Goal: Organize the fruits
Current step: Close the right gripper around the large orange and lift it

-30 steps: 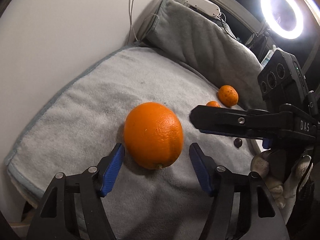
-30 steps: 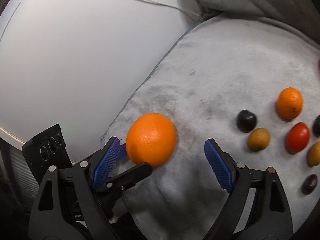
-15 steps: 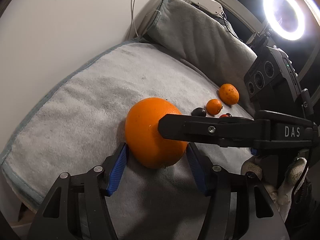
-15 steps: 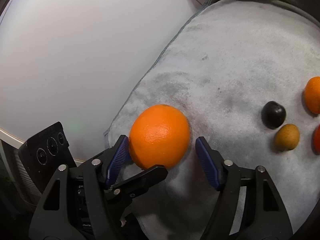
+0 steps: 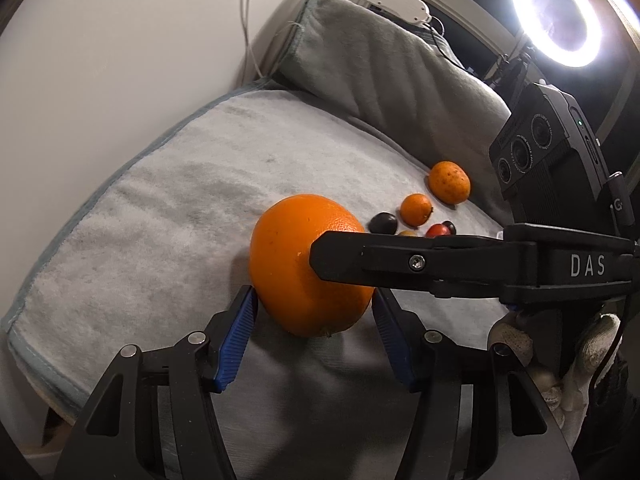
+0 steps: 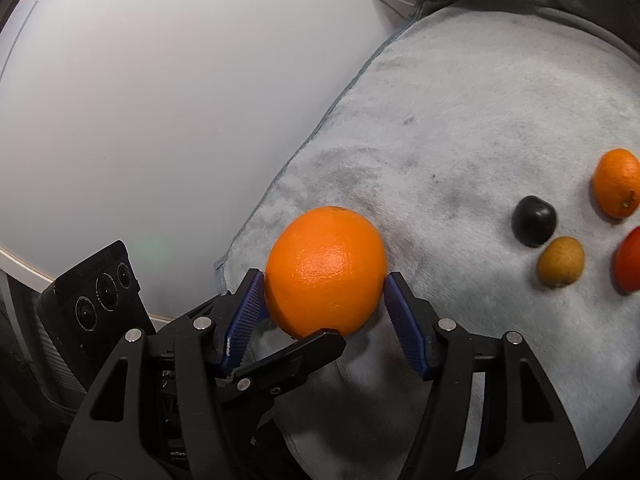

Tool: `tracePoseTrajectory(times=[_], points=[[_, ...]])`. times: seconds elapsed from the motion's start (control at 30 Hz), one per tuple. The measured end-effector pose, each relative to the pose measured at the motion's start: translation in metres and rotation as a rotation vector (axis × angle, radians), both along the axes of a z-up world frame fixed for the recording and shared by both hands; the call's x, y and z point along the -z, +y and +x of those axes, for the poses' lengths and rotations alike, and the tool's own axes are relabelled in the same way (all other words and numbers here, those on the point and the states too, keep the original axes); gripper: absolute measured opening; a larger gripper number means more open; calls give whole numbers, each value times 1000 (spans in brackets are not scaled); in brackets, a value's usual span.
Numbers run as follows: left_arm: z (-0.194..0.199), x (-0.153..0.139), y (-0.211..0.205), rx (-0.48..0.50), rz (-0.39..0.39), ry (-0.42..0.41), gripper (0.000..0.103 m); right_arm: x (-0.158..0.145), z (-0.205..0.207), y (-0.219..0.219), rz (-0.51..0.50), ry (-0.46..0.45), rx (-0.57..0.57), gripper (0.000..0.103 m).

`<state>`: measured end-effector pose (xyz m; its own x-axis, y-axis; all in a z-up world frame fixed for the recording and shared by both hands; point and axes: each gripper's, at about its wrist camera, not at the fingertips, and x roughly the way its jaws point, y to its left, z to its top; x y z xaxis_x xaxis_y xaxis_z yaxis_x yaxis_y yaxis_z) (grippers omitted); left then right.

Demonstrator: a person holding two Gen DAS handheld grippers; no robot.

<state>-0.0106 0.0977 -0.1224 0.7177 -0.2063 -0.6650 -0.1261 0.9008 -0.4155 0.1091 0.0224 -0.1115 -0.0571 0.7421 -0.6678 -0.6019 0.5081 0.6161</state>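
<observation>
A large orange (image 5: 288, 256) (image 6: 326, 268) rests on a grey towel (image 5: 160, 220) (image 6: 460, 120). My left gripper (image 5: 312, 300) has both blue pads against the orange's sides. My right gripper (image 6: 325, 280) comes at the same orange from the other side; its jaws are closing, with the orange between them and its pads touching the peel. In the left wrist view one right finger (image 5: 400, 260) crosses in front of the orange. In the right wrist view a left finger (image 6: 304, 348) reaches under the orange.
Small fruits lie together further along the towel: a mandarin (image 5: 416, 210) (image 6: 616, 188), a dark plum (image 5: 383, 223) (image 6: 534, 220), a brown fruit (image 6: 560, 260), a red fruit (image 6: 630, 258) and a spotted orange (image 5: 449, 182). A folded grey cloth (image 5: 380, 60) and a ring light (image 5: 556, 16) stand behind. A gloved hand (image 5: 592, 344) holds the right gripper.
Both grippers have closed in from wide open until their pads touch the large orange. The right gripper has moved in over the orange from the side.
</observation>
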Motion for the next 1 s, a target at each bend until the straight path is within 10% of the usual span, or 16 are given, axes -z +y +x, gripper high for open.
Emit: tracePoseTrajectory(times=[0.93, 0.97, 1.0], points=[[39, -36, -119, 306, 40, -112, 59, -56, -18, -162, 48, -171, 331, 65], [40, -38, -123, 316, 47, -128, 56, -56, -17, -166, 47, -174, 338, 60], [41, -42, -127, 348, 38, -151, 27, -54, -17, -170, 68, -156, 323, 42]])
